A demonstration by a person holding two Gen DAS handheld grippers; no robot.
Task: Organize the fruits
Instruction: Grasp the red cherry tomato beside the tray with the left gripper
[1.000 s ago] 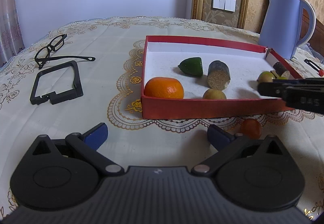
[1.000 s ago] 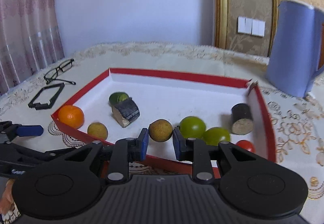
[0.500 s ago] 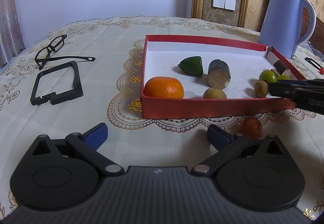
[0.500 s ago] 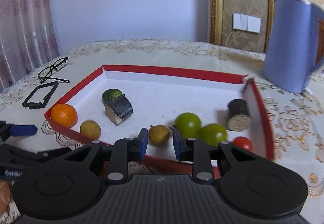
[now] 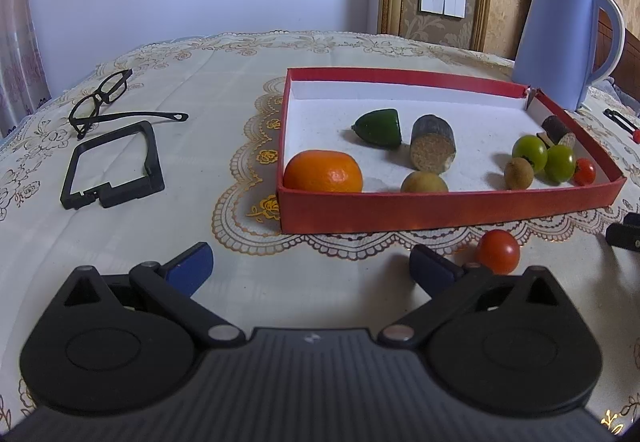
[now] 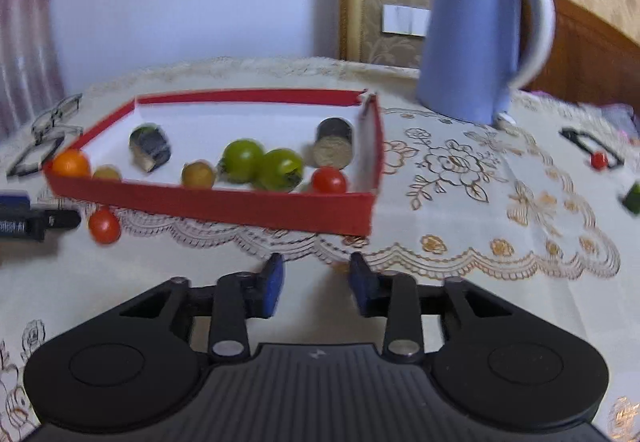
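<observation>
A red box (image 5: 440,208) with a white floor holds an orange (image 5: 322,172), a green piece (image 5: 378,126), two cut cylinders, two green tomatoes (image 6: 243,160), a small red tomato (image 6: 329,180) and two small brown fruits (image 6: 198,173). One red tomato (image 5: 498,252) lies on the cloth outside the box's near wall, just right of my left gripper (image 5: 312,266), which stands open and empty. My right gripper (image 6: 316,282) hovers over the cloth in front of the box's right corner. Its jaws are opening with nothing between them.
A blue kettle (image 6: 476,38) stands behind the box on the right. Black glasses (image 5: 100,98) and a black frame (image 5: 114,162) lie on the cloth to the left. A small red thing (image 6: 599,160) and a green thing (image 6: 632,196) lie far right.
My right gripper has let go of the small brown fruit inside the box, drawn back over the near wall to the right, and its jaws have parted. The left gripper has not moved.
</observation>
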